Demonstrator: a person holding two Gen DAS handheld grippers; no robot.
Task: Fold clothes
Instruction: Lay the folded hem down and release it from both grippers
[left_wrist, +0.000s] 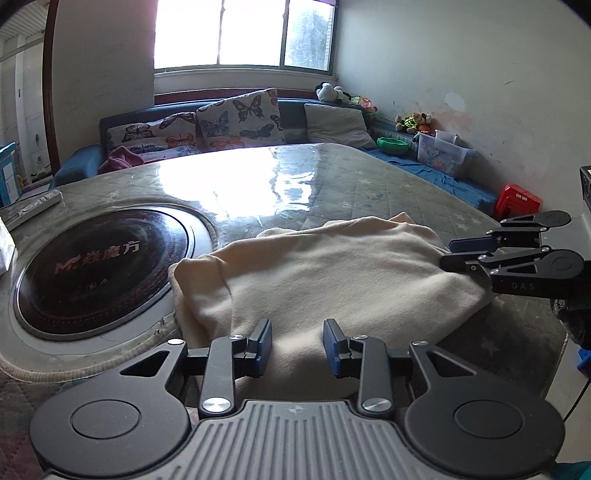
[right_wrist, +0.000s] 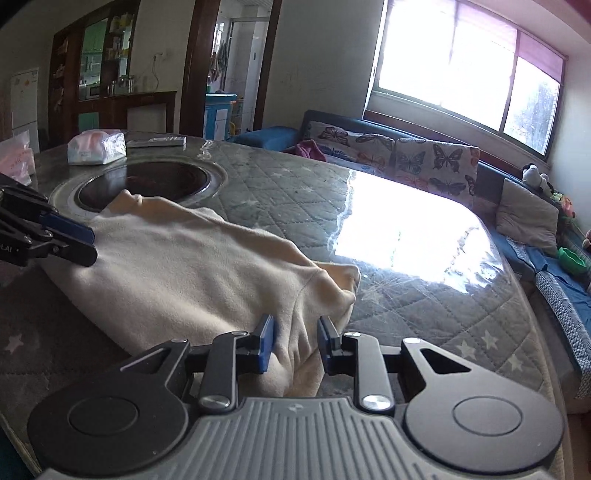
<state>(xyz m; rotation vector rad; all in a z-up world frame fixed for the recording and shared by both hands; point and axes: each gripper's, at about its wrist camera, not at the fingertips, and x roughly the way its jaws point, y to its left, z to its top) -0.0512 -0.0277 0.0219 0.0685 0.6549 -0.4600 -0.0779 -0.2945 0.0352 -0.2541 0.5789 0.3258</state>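
Far left of the left wrist view: a flat grey remote-like slab (left_wrist: 35, 207) on the table (left_wrist: 369, 184), then the round dark cooktop (left_wrist: 107, 275) sunk into the top, printed lettering on its glass. The right wrist view adds a wrapped tissue pack (right_wrist: 96, 147) beyond that cooktop.

Centre: cream garment (left_wrist: 325, 273), bunched and partly folded, lying on the quilted, plastic-covered tabletop just right of the cooktop, one fold touching or overlapping the metal rim (clearer from the right wrist view, where the fabric's far corner reaches the ring).

Left gripper (left_wrist: 297, 349): jaws parted, blue pads standing apart over the garment's near edge. Cloth sits between and under them, but the pads do not press on it; released.

Right gripper (right_wrist: 295, 343): jaws parted a little less, a ridge of cream fabric rising between the pads at the garment's right-hand end. Pads look clear of the cloth on both sides; not clamped. In the left wrist view the same tool enters from the right edge, fingers (left_wrist: 465, 245) lying at the garment's far right end.

Background, right: butterfly cushions (left_wrist: 236, 118) on a blue sofa under the window, red stool (left_wrist: 517, 201) by the wall.
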